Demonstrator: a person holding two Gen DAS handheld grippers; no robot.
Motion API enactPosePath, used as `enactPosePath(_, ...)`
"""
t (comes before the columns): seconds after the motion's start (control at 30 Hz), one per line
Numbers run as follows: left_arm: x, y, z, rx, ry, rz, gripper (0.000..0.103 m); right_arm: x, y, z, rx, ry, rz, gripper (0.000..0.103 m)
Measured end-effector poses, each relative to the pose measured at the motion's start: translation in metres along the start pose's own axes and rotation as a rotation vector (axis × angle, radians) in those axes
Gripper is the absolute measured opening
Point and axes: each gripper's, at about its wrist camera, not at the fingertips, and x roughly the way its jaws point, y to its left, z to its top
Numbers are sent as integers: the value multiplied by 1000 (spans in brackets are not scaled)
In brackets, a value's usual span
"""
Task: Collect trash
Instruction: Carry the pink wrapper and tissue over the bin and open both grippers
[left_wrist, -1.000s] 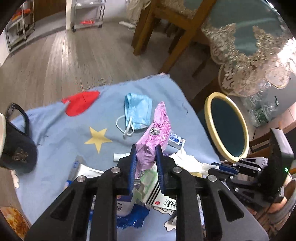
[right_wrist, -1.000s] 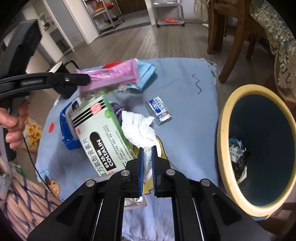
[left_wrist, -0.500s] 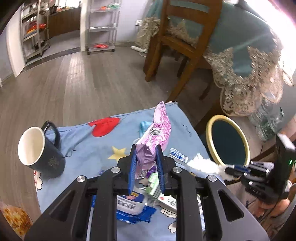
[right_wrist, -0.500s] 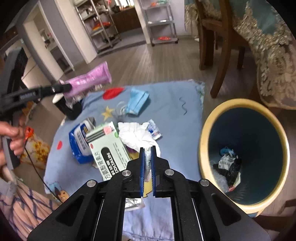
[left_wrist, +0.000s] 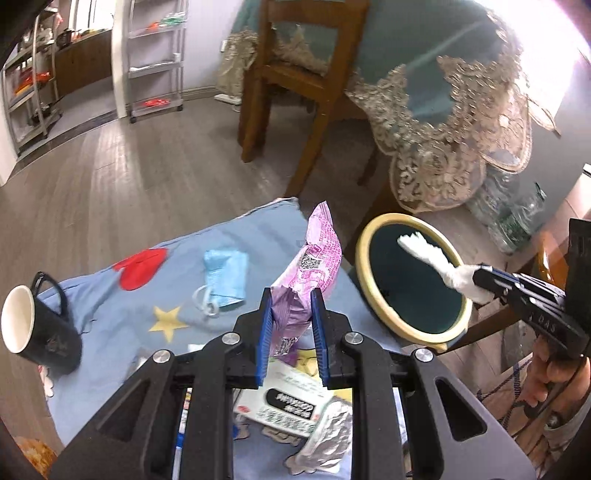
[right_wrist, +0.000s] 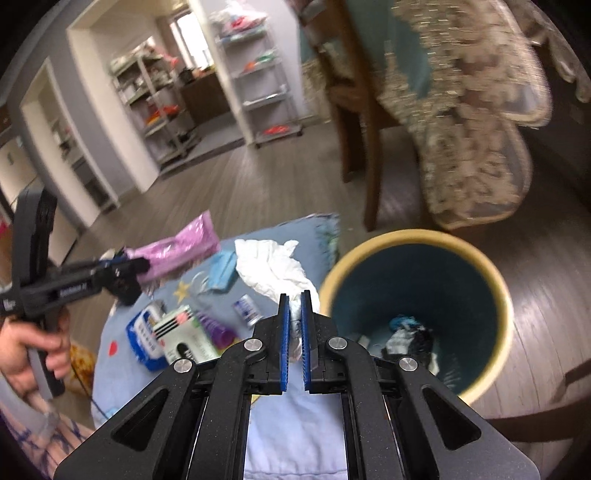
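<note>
My left gripper (left_wrist: 291, 299) is shut on a pink-purple snack wrapper (left_wrist: 314, 258), held up above the blue cloth (left_wrist: 122, 314); it also shows in the right wrist view (right_wrist: 173, 251). My right gripper (right_wrist: 294, 301) is shut on a crumpled white tissue (right_wrist: 271, 267), held up beside the yellow-rimmed bin (right_wrist: 506, 295). In the left wrist view the tissue (left_wrist: 439, 262) hangs over the bin's opening (left_wrist: 364, 295). Trash lies at the bin's bottom (right_wrist: 406, 336).
On the cloth lie a blue face mask (left_wrist: 223, 277), a white-green box (left_wrist: 284, 402), a foil wrapper (left_wrist: 328, 439), a small sachet (right_wrist: 245, 308) and a blue pack (right_wrist: 146, 332). A black mug (left_wrist: 33, 332) stands at left. A wooden chair (left_wrist: 295, 88) and lace-covered table (left_wrist: 443, 122) stand behind.
Both grippers have risen from the cloth. The right gripper has carried the tissue toward and over the bin. The left gripper has lifted the pink wrapper higher.
</note>
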Motion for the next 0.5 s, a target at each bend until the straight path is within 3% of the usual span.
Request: enactPosePath(0.5,45,-92,13,114,-8,-85,19,-21,-57,-5,113,-55,-166,7)
